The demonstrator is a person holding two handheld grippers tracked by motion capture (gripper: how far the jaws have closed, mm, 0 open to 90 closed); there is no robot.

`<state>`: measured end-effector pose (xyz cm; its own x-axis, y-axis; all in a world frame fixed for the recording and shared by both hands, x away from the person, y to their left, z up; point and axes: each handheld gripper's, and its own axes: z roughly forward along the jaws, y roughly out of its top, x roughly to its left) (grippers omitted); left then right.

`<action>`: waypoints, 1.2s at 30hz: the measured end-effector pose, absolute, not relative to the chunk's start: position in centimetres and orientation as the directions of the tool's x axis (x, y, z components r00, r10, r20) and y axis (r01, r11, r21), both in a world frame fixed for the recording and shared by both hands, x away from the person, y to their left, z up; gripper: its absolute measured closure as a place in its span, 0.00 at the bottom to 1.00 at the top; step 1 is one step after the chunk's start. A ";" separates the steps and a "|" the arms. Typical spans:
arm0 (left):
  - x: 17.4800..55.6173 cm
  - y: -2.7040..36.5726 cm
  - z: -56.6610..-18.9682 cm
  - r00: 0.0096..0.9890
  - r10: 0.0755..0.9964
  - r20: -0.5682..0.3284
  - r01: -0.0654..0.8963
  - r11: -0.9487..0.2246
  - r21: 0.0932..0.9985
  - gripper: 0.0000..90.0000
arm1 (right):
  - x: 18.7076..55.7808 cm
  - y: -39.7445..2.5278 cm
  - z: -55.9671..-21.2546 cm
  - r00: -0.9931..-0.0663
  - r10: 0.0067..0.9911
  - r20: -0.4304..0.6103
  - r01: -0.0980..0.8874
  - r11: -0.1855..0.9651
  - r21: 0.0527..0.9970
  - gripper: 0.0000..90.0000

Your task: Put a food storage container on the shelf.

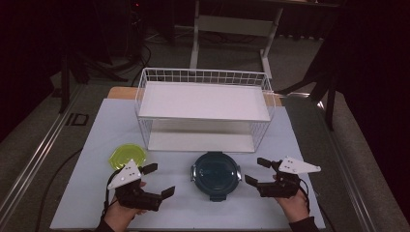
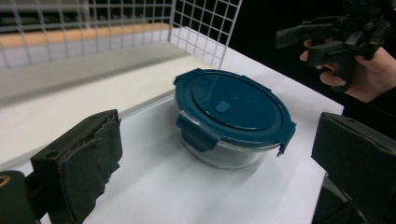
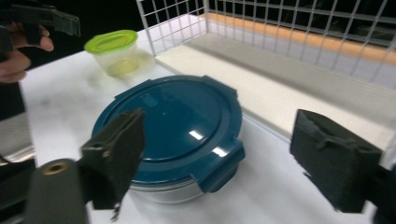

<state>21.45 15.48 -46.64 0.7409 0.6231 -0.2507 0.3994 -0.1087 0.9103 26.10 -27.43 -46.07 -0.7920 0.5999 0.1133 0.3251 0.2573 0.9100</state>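
On the worktop [image 1: 96,145], the round glass container with dark-blue clip lid [image 1: 215,174] sat between the left gripper [image 1: 159,181] and right gripper [image 1: 256,173], both with jaws open and empty; a level, two-sided grasp below the lid rim appeared best.

The setting appears to be a lab or recording studio rather than a home; a white table [image 1: 87,145] stands on grey carpet [image 1: 29,145] in a dark room; black stand legs [image 1: 72,67] flank it; cables [image 1: 140,53] trail across the floor; a white frame [image 1: 232,29], probably another bench, stands behind.
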 end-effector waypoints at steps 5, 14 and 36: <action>22.3 14.2 -45.6 0.756 0.579 -0.305 0.433 -0.093 0.897 0.02 | 25.3 -27.0 -45.3 -0.768 0.639 0.040 0.279 0.278 0.919 0.16; 24.1 11.5 -44.8 0.794 0.539 -0.281 0.424 -0.160 0.891 0.02 | 24.8 -26.9 -44.3 -0.760 0.649 0.021 0.251 0.263 0.932 0.16; 29.4 10.0 -50.1 0.491 0.569 -0.660 0.823 -0.055 0.565 0.17 | 24.6 -25.6 -44.7 -0.719 0.694 0.039 0.324 0.284 0.902 0.11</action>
<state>29.43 10.02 -50.13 0.4908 0.5692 -0.6597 0.8233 -0.0553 0.5648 24.61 -25.59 -44.66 -0.7186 0.6943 0.0393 0.3242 0.2845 0.9022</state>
